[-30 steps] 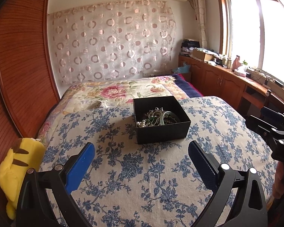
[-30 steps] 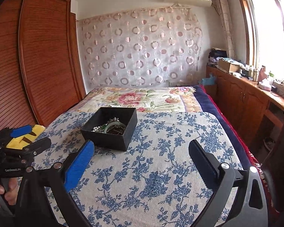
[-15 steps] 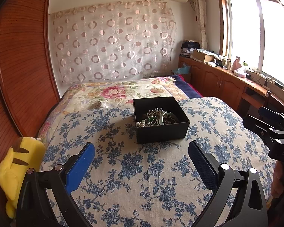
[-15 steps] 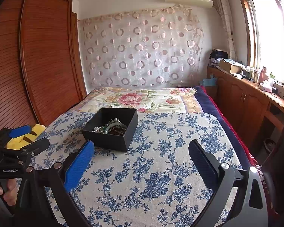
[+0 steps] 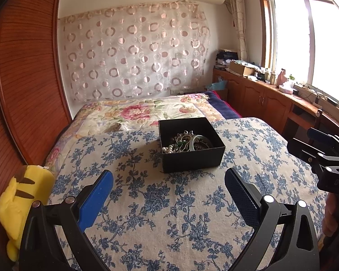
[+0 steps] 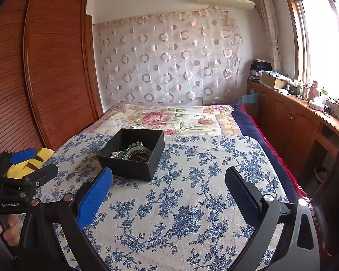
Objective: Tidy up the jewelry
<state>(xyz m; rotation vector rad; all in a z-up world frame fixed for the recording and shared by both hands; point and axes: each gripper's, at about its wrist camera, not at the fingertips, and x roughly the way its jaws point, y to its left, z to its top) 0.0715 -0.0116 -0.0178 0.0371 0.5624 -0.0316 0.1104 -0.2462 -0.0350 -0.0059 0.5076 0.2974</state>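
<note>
Nothing moved; black box [image 5: 191, 145] on floral bedspread [image 5: 160, 205].

Bedspread [image 5: 169, 214] bare btwn claws & box [image 5: 192, 160]; box open-topped, plush toy [image 5: 20, 203] off left.

Wooden wardrobe [image 6: 52, 67], circle-patterned curtain [image 5: 135, 56], bright window [image 5: 305, 36], floral bedspread [image 6: 192, 192]

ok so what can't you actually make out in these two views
- Jewelry in the black box: a tangle in both views; pearls and a bangle show, other pieces too small to count.
- Box's near inner floor: hidden by its front wall, both views.
- Yellow plush toy: cut off by the frame edge in the left view, blocked by the left gripper in the right view.
- Outside the window: overexposed.
</note>
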